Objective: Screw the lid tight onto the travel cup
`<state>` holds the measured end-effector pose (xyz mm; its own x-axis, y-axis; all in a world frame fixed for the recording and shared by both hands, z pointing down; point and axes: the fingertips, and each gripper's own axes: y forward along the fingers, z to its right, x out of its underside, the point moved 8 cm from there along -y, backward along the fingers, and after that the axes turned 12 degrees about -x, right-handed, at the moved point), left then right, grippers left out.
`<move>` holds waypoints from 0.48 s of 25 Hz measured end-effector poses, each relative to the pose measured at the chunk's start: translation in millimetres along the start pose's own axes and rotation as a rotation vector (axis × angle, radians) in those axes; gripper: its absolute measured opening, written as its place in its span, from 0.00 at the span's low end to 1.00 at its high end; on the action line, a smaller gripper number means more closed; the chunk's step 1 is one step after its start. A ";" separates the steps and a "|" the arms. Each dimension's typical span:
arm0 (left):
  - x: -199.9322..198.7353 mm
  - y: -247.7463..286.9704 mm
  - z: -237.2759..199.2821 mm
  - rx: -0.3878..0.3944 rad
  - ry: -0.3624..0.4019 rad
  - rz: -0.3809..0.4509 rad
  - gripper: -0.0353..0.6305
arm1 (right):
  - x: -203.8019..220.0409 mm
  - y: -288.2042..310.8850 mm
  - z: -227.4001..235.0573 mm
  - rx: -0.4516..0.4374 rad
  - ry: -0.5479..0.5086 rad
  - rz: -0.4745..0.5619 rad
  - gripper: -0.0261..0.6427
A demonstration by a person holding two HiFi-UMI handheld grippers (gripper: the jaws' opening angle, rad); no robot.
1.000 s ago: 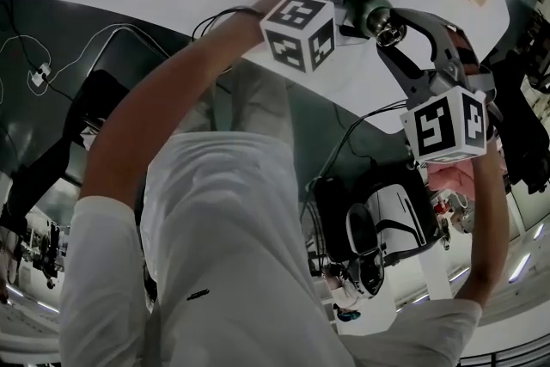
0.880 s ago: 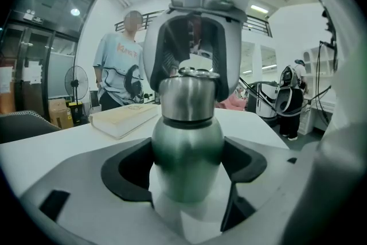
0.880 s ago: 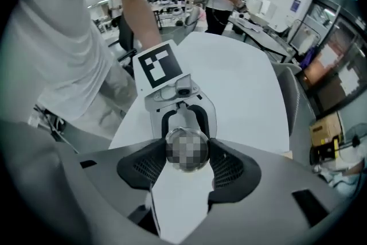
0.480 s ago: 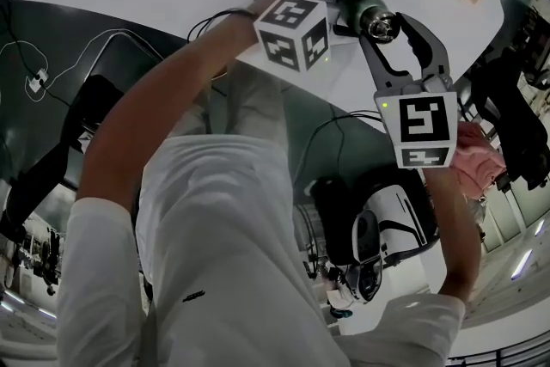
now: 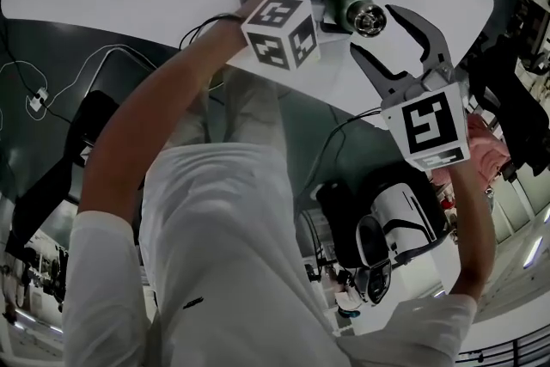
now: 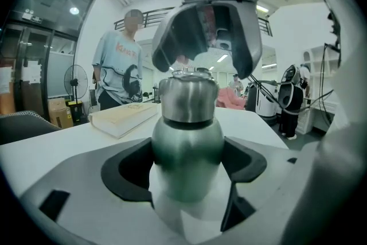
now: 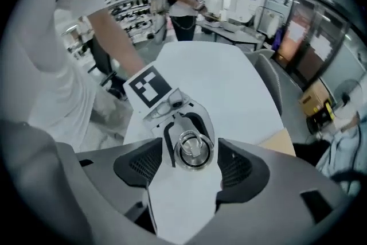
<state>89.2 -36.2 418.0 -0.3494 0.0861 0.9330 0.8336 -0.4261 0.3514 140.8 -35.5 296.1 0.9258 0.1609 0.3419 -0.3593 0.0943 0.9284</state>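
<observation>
At upper centre of the head view, we see the left gripper [image 5: 337, 3] clamping the travel cup [image 5: 351, 9]. In the left gripper view, its lid [image 6: 188, 99] sits mid-frame. In the right gripper view, the right gripper [image 7: 188, 149] has just spread its jaws; they flank the lid without contact.

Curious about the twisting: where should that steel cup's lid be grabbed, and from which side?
Grip the lid by its round side wall, a jaw on either side, coming end-on in line with the travel cup. The left gripper clamps the body, so only the lid end is free; its round wall suits a centred twist.
</observation>
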 end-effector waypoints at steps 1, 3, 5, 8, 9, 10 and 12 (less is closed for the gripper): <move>0.0 0.6 -0.2 -0.001 0.001 0.000 0.60 | -1.8 -1.2 0.1 -0.028 -0.084 -0.037 0.45; -0.3 1.0 -0.8 -0.002 0.002 -0.003 0.60 | -5.1 -0.7 1.1 -0.066 -0.264 -0.111 0.45; -0.6 0.2 -1.3 -0.002 0.006 -0.006 0.60 | -7.5 1.6 0.9 -0.097 -0.431 -0.180 0.45; -1.6 -0.4 -0.5 -0.003 0.005 -0.004 0.60 | -8.4 6.4 1.3 -0.162 -0.595 -0.269 0.44; -1.7 -0.2 0.1 -0.004 0.003 -0.003 0.60 | -8.4 8.7 2.1 -0.184 -0.627 -0.289 0.44; -1.5 0.1 0.6 -0.005 0.001 -0.002 0.60 | -8.5 11.1 3.2 -0.202 -0.650 -0.305 0.44; -0.8 0.9 0.6 -0.004 0.001 -0.002 0.60 | -9.2 16.0 6.7 -0.221 -0.681 -0.331 0.44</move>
<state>90.5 -36.0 417.6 -0.3511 0.0862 0.9324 0.8312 -0.4298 0.3527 127.3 -42.1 308.8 0.8308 -0.5405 0.1324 -0.0010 0.2365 0.9716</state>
